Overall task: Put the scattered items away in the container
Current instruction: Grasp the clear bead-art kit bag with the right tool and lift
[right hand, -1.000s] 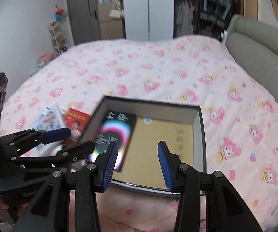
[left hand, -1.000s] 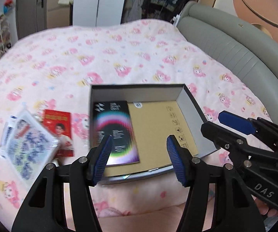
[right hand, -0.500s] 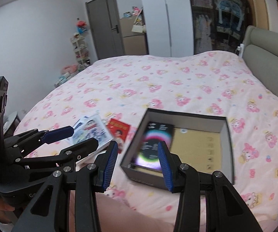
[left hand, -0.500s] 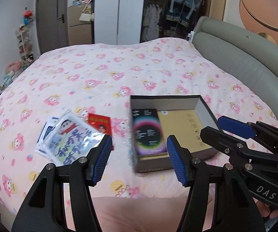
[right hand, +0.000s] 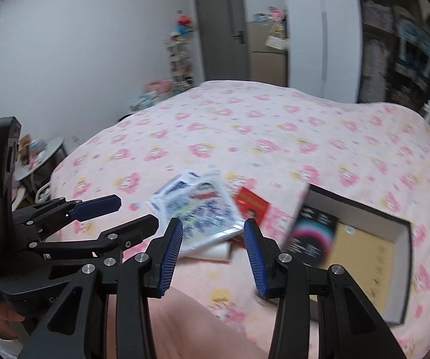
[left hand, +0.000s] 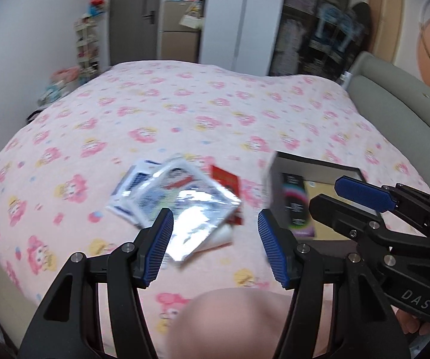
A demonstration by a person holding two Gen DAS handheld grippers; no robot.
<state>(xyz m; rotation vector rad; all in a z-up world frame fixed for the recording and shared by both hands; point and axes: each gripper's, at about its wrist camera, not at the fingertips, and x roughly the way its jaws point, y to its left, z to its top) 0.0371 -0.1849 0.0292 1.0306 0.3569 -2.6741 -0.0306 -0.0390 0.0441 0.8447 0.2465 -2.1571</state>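
The left gripper [left hand: 215,239] is hovering over the bed [left hand: 185,113] with its jaws apart and empty, the shiny packet [left hand: 191,209] lying just ahead between them. The right gripper [right hand: 212,251] is also gaping, holding nothing. The red card [right hand: 252,205] is peeking out beyond the packet, and the box [right hand: 394,269] is sitting to the right of both, a dark booklet [right hand: 313,236] inside.
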